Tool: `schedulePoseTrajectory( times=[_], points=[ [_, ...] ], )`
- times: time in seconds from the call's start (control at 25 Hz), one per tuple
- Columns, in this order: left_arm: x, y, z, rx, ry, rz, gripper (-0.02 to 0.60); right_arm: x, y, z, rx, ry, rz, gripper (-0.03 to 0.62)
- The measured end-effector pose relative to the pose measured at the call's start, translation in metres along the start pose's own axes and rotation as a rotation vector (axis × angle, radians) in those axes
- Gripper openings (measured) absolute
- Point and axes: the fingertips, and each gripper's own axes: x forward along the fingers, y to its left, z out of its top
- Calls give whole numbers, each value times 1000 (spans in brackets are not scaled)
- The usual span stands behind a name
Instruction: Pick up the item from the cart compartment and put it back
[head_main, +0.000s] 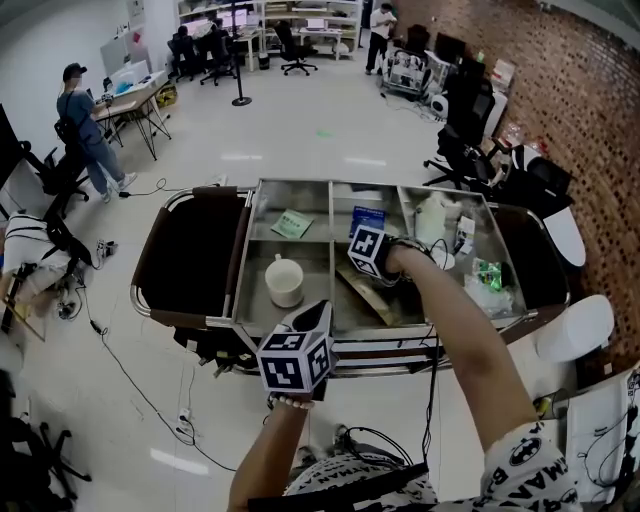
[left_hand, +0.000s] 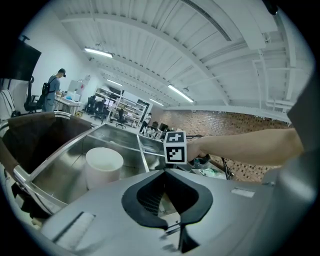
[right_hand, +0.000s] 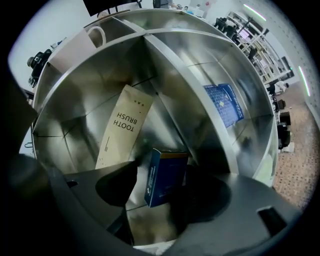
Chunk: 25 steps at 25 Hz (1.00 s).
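Blue box (right_hand: 165, 172) stands between the parted right tongs (right_hand: 169, 186), in the cart's (head_main: 400, 345) middle bay.
A gap shows at its left side. Toothbrush pack (right_hand: 122, 125) lies just beside and the divider (right_hand: 185, 85) is near. Left tongs (left_hand: 165, 172), together and empty, hover at the near rim, cup (left_hand: 104, 165) ahead.

In the cart (head_main: 400, 341), the cup (head_main: 285, 281) stands one compartment left of the toothbrush box (right_hand: 122, 125); a packet (head_main: 292, 224) lies behind the cup.

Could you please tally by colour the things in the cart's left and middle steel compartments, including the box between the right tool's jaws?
White: 1, the mug
Green: 1, the packet
Blue: 2, the pack and the small box
Tan: 1, the toothbrush box
Total: 5
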Motion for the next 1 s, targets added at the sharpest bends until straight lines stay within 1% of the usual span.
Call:
schedulePoseTrajectory(
  times=[0.2, 0.24, 0.28, 0.44, 0.52, 0.6, 0.68, 0.76, 1.0],
  points=[
    [-1, -2, -5, 1, 5, -3, -2, 2, 1, 1, 9, -6, 17, 316],
    [-1, -2, -6, 1, 6, -3, -2, 1, 0, 1, 10, -9, 12, 304],
    [-1, -2, -6, 2, 7, -2, -2, 1, -1, 1, 9, -12, 6, 206],
    [-1, -3, -7, 1, 7, 0, -2, -4, -5, 2, 4, -16, -29, 165],
    [-1, -4, -6, 5, 8, -1, -2, -12, -6, 3, -3, -34, -46, 94],
    [0, -6, -5, 12, 8, -4, -2, -22, -4, 4, -5, -73, -43, 92],
    [3, -8, -4, 23, 10, -6, -2, -35, -2, 5, 5, -136, -42, 92],
    [5, -10, -3, 36, 14, -10, -2, -52, 2, 7, 31, -232, -30, 92],
    [7, -18, 6, 86, -11, -18, -2, -119, 15, -2, 160, -602, -1, 91]
  ],
)
